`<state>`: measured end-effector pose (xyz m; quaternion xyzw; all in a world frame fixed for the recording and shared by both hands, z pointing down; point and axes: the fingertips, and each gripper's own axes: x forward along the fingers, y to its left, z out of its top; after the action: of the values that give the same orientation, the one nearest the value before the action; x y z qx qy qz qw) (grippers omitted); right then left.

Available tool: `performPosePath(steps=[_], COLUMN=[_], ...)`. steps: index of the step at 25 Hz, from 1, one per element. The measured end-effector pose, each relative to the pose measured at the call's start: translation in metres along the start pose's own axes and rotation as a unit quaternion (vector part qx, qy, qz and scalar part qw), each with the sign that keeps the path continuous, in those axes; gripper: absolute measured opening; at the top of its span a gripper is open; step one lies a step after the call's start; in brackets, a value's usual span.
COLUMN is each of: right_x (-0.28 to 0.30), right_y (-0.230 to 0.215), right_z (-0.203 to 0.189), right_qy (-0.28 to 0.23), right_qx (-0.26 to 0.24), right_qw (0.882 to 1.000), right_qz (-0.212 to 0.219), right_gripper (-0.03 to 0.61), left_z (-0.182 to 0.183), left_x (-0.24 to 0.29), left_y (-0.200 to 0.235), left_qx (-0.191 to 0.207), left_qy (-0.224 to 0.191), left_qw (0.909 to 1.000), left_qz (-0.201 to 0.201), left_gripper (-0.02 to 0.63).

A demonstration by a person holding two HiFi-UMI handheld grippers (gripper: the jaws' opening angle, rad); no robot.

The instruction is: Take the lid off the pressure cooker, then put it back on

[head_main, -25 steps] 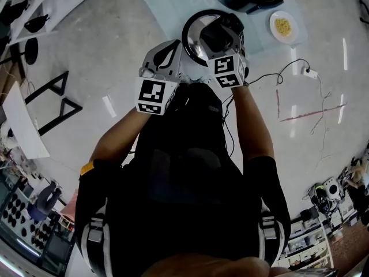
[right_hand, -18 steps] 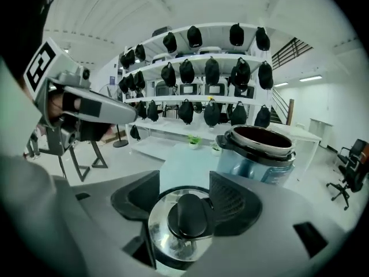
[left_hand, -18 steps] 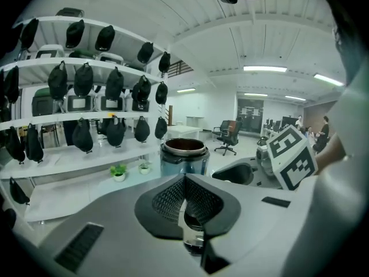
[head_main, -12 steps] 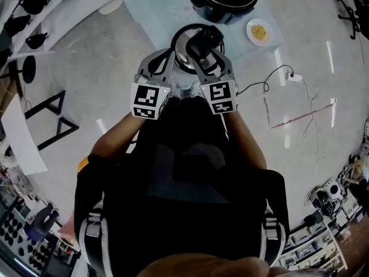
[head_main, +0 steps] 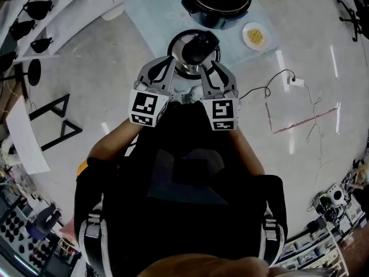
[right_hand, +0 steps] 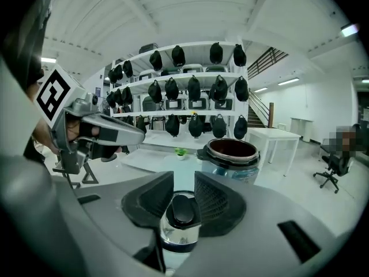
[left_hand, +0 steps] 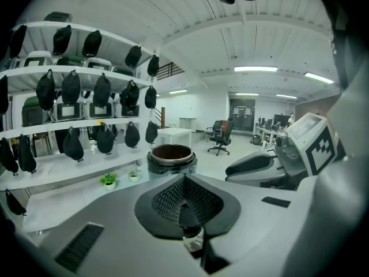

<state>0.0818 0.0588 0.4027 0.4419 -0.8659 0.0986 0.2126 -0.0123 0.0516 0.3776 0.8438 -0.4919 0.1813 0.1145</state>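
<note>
Workroom: left hand-held gripper (left_hand: 185,211) on lid (head_main: 180,55)

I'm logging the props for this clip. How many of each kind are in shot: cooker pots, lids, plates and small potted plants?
Cooker pot: 1
Lid: 1
Plate: 1
Small potted plants: 2
Total: 5
</note>
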Motion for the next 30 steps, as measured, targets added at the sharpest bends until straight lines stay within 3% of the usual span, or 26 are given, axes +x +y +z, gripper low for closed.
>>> performPosePath(steps=[9, 16, 25, 30], right_x=[-0.008, -0.017, -0.005, 0.009], right_y=[-0.020, -0.026, -0.010, 0.013], right_z=[0.003, 0.001, 0.012, 0.017], right_qy=[-0.016, -0.020, -0.013, -0.006], right_qx=[0.020, 0.029, 0.045, 0.067], right_qw=[1.000, 0.999, 0.994, 0.984], right_qz=[-0.011, -0.030, -0.097, -0.164], right_gripper=[0.120, 0.118, 0.118, 0.118], left_z=[0.005, 0.013, 0.015, 0.012], left_x=[0.001, 0.010, 0.014, 0.020], left_y=[-0.013, -0.027, -0.004, 0.022], left_qx=[0.016, 0.033, 0.068, 0.090], left_qy=[0.021, 0.013, 0.004, -0.011], left_qw=[0.9997, 0.9991, 0.9926, 0.9813], left_qz=[0.001, -0.023, -0.101, -0.170], left_gripper=[0.008, 0.008, 0.008, 0.008])
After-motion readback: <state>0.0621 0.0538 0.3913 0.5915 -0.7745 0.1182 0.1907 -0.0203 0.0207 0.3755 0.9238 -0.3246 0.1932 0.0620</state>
